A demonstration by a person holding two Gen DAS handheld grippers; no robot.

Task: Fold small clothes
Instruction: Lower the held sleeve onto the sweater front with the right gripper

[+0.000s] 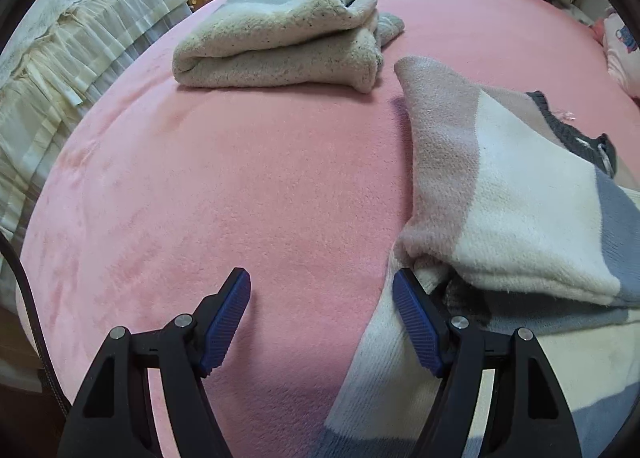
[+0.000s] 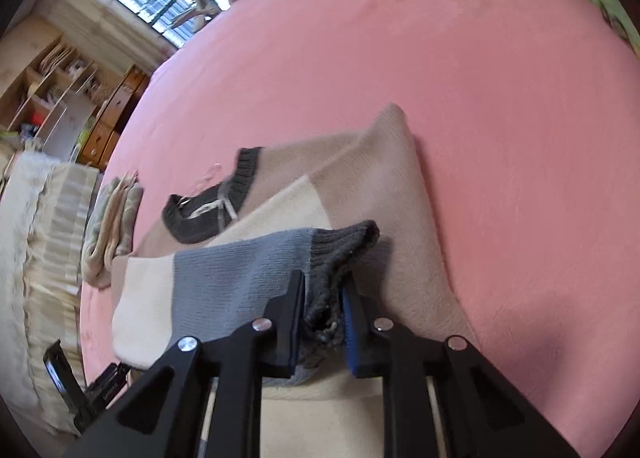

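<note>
Sweater (image 2: 280, 218): on pink bed (image 2: 480, 78), half folded.
R hand-held gripper (image 2: 322, 290): nearly shut, pinching dark cuff (image 2: 340, 250).
L hand-held gripper (image 1: 322, 290): wide open, empty.
Risk: thin bite, prob. cuff slips, sleeve flops, fold skews.

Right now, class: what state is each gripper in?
Left gripper: open, holding nothing.
Right gripper: shut on the sweater's dark cuff.

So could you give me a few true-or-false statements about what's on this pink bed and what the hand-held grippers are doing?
1. The right hand-held gripper pinches the sweater's dark cuff. True.
2. The left hand-held gripper grips the sweater. False: it is open, with only pink blanket between its fingers.
3. A folded beige garment lies beyond the sweater. True.
4. The blanket is green. False: pink.
</note>
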